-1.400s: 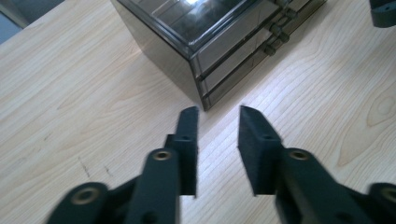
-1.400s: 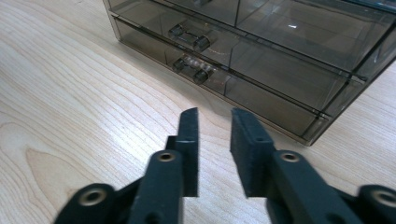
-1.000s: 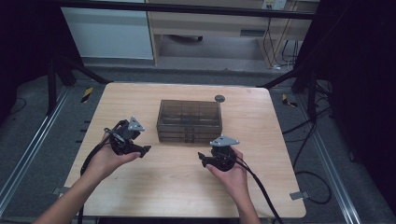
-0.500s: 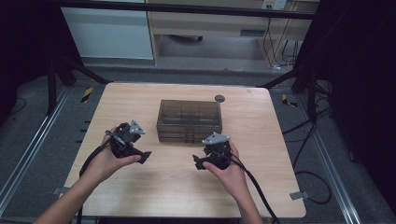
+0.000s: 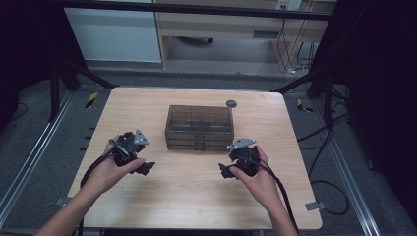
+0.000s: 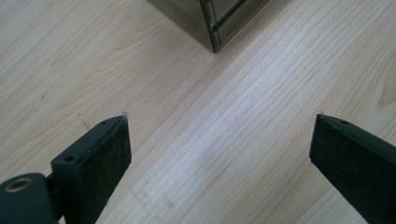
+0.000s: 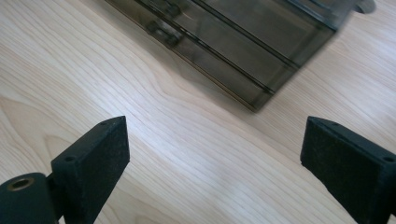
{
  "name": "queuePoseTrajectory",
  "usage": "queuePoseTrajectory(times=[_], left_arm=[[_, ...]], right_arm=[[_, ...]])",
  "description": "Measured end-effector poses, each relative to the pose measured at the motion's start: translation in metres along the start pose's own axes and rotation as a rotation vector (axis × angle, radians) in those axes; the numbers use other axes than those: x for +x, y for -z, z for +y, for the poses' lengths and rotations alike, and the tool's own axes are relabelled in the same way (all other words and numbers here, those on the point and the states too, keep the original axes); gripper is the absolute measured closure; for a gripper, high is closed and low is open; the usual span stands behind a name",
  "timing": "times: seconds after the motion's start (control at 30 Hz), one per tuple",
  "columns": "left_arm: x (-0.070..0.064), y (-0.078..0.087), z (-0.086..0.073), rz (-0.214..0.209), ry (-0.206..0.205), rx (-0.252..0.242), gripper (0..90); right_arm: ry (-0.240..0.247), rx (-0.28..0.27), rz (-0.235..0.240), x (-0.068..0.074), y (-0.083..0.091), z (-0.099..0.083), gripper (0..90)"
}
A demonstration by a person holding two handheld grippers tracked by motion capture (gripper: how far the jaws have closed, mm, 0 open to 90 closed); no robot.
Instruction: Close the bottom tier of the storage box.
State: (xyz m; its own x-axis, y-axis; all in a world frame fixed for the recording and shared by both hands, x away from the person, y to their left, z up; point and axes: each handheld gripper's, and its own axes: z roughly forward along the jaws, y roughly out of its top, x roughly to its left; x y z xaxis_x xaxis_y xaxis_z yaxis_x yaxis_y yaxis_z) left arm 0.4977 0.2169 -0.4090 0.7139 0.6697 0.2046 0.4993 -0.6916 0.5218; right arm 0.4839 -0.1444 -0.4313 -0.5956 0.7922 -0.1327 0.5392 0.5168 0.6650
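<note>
Jaws wide apart on the left gripper (image 5: pixel 147 168), nothing between them, bare counter (image 5: pixel 196 196) beneath, a corner of the smoky drawer box (image 6: pixel 219 18) just ahead. Jaws equally spread on the right gripper (image 5: pixel 223 172), empty, touching nothing, pointed toward the drawer box's front face. Drawer box at the counter's middle, between and just beyond both grippers. Small dark disc (image 5: pixel 230 103) behind the box.
</note>
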Motion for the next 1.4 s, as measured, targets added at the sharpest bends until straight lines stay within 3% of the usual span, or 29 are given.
queuePoseTrajectory(times=[0.5,1.07,1.4], left_arm=[[0.021,-0.007,-0.025,0.041,0.043,0.002,5.3],[0.037,-0.017,-0.041,0.065,0.067,-0.014,5.5],[0.05,-0.025,-0.051,0.08,0.081,-0.009,5.6]], right_arm=[[-0.056,0.085,-0.044,-0.035,0.009,-0.026,8.5],[-0.153,0.108,-0.084,-0.067,0.006,-0.056,8.1],[-0.204,0.112,-0.1,-0.083,-0.005,-0.063,7.9]])
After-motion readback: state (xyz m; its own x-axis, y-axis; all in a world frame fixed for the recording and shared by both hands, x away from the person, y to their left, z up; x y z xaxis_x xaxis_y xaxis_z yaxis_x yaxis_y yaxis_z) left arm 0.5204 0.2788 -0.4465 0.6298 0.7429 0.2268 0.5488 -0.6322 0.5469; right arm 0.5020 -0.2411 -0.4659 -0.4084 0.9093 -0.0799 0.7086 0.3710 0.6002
